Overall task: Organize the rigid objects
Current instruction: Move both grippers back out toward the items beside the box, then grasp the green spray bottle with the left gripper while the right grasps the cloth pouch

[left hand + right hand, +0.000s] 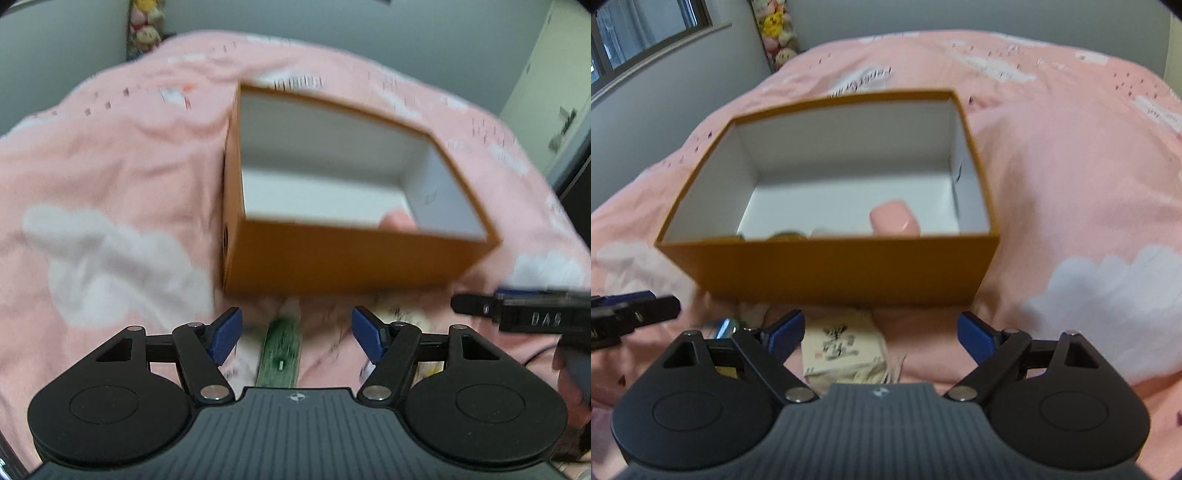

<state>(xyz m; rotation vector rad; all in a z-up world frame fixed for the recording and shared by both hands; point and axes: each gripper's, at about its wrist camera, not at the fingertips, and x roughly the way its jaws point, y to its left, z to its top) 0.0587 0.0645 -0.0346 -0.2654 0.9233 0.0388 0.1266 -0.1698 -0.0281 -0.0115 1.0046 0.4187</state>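
Observation:
An open orange box [343, 262] with a white inside stands on the pink bedspread; it also shows in the right wrist view [827, 269]. A pink rounded object [895, 221] lies inside it, with a few small items [786, 234] by the near wall. My left gripper [297, 332] is open and empty just in front of the box, above a green circuit board [280, 352]. My right gripper [881, 332] is open and empty, above a beige card with black calligraphy [842, 347]. A shiny metal piece [726, 328] lies by its left finger.
The pink bedspread [1071, 166] with white cloud prints covers the bed. Plush toys [777, 33] stand in the far corner against the grey wall. A window [646, 33] is at the far left. A door with a handle [561, 125] is at the right.

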